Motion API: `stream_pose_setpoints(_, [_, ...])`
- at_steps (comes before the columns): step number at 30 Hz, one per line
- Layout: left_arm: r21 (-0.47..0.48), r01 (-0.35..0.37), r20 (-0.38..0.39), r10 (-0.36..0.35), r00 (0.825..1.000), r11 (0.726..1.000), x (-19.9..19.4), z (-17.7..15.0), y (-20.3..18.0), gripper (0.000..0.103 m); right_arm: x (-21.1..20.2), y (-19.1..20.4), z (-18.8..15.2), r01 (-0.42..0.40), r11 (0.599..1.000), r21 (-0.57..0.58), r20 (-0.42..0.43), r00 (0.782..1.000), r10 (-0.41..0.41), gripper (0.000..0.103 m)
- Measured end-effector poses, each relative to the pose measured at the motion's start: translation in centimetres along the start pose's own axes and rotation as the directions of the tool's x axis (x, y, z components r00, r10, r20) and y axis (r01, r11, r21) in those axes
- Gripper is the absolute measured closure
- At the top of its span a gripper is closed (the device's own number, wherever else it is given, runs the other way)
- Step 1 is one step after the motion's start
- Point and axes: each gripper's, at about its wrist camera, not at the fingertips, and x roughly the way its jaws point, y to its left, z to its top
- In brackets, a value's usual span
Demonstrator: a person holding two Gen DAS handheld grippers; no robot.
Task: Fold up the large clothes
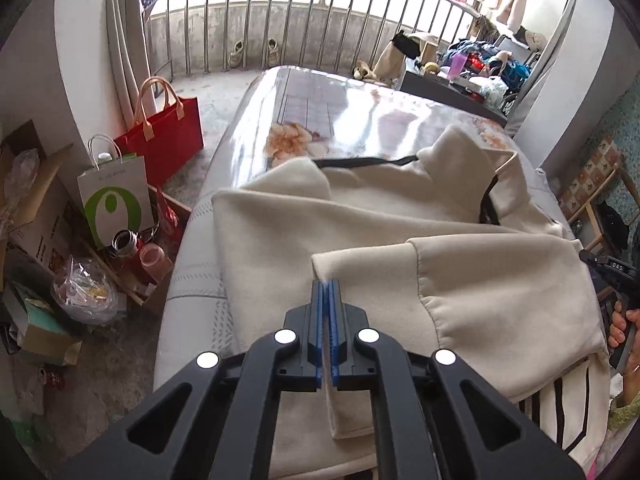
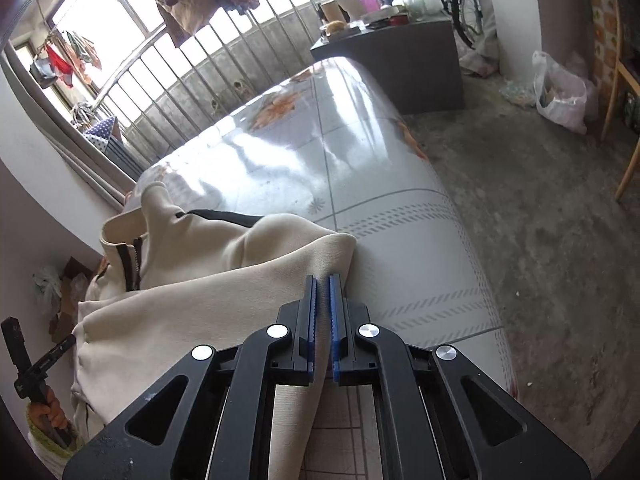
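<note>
Surface (image 1: 320,100): glossy, pale, printed with grid lines and orange flowers, rounded far end. Concrete floor, metal railing (image 1: 280,20) behind, laundry hanging above. Red bag (image 1: 172,132) and white paper bag (image 1: 116,196) on floor at left. Cream jacket (image 1: 400,220), soft fleecy knit with black trim, lies rumpled on near half. Left hand-held gripper (image 1: 329,286) pinches a folded jacket edge; right hand-held gripper (image 2: 322,280) is clamped on a jacket corner.

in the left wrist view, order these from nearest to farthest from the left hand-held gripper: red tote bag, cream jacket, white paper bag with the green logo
1. cream jacket, pinched in the left hand-held gripper
2. white paper bag with the green logo, floor, left of the table
3. red tote bag, behind the paper bag
</note>
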Motion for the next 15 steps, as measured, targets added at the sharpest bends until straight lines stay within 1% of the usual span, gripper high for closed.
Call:
stream_pose_setpoints(1, [-0.014,-0.024,-0.001,0.024,1.000,1.000,0.2,-0.1,0.2,0.097,-0.1,-0.1,0.0,0.016,1.000,-0.001,0.004,1.000,-0.016,0.089])
stream_pose_setpoints(2, [-0.031,-0.037,0.018,0.038,0.999,0.999,-0.1,-0.2,0.5,0.097,-0.6,-0.1,0.0,0.030,1.000,-0.001,0.016,0.999,-0.030,0.083])
stream_pose_setpoints(3, [-0.046,-0.029,0.041,0.031,0.999,0.999,-0.7,-0.2,0.8,0.097,-1.4,-0.2,0.0,0.038,0.999,-0.001,0.033,0.999,-0.038,0.074])
stream_pose_setpoints(4, [-0.057,-0.010,0.066,0.014,0.998,0.998,-1.6,-0.1,0.9,0.097,-2.4,0.0,0.0,0.042,0.999,-0.005,0.057,0.997,-0.042,0.069])
stream_pose_setpoints(5, [-0.059,-0.002,0.090,0.007,0.996,0.998,-2.4,-0.1,1.0,0.097,-3.5,0.3,0.0,0.050,0.999,-0.021,0.084,0.995,-0.049,0.067])
stream_pose_setpoints(6, [-0.047,0.013,0.114,-0.008,0.993,0.999,-3.3,0.0,0.7,0.097,-4.7,1.1,-0.2,0.057,0.997,-0.056,0.108,0.993,-0.051,0.067])
stream_pose_setpoints(7, [-0.021,0.043,0.137,-0.040,0.990,0.999,-4.2,0.0,0.3,0.097,-5.6,2.2,-0.5,0.054,0.993,-0.102,0.123,0.992,-0.041,0.066])
stream_pose_setpoints(8, [0.009,0.071,0.145,-0.072,0.987,0.997,-4.8,0.0,-0.4,0.097,-6.4,3.5,-1.0,0.040,0.986,-0.162,0.132,0.991,-0.019,0.062])
stream_pose_setpoints(9, [0.045,0.106,0.129,-0.111,0.985,0.993,-5.0,-0.2,-1.2,0.092,-7.0,4.8,-1.7,0.019,0.974,-0.226,0.127,0.992,0.010,0.053])
stream_pose_setpoints(10, [0.076,0.136,0.093,-0.143,0.985,0.988,-4.8,-0.4,-2.1,0.087,-7.2,6.2,-2.6,-0.003,0.955,-0.297,0.104,0.994,0.036,0.050])
stream_pose_setpoints(11, [0.103,0.150,0.048,-0.156,0.987,0.983,-4.3,-0.8,-3.1,0.078,-7.1,7.6,-3.7,-0.024,0.931,-0.365,0.069,0.996,0.053,0.048])
stream_pose_setpoints(12, [0.126,0.140,0.006,-0.141,0.990,0.982,-3.5,-1.3,-3.9,0.069,-6.7,8.8,-4.9,-0.040,0.907,-0.419,0.031,0.998,0.058,0.047])
stream_pose_setpoints(13, [0.151,0.114,-0.042,-0.109,0.993,0.982,-2.4,-1.9,-4.7,0.065,-6.1,9.7,-6.1,-0.047,0.884,-0.466,-0.011,0.999,0.048,0.046])
stream_pose_setpoints(14, [0.166,0.089,-0.084,-0.076,0.994,0.982,-1.2,-2.5,-5.0,0.059,-5.3,10.3,-7.2,-0.033,0.865,-0.501,-0.039,0.999,0.015,0.044])
stream_pose_setpoints(15, [0.165,0.062,-0.118,-0.043,0.992,0.984,0.0,-3.0,-5.1,0.058,-4.3,10.6,-8.2,0.002,0.850,-0.526,-0.059,0.997,-0.039,0.044])
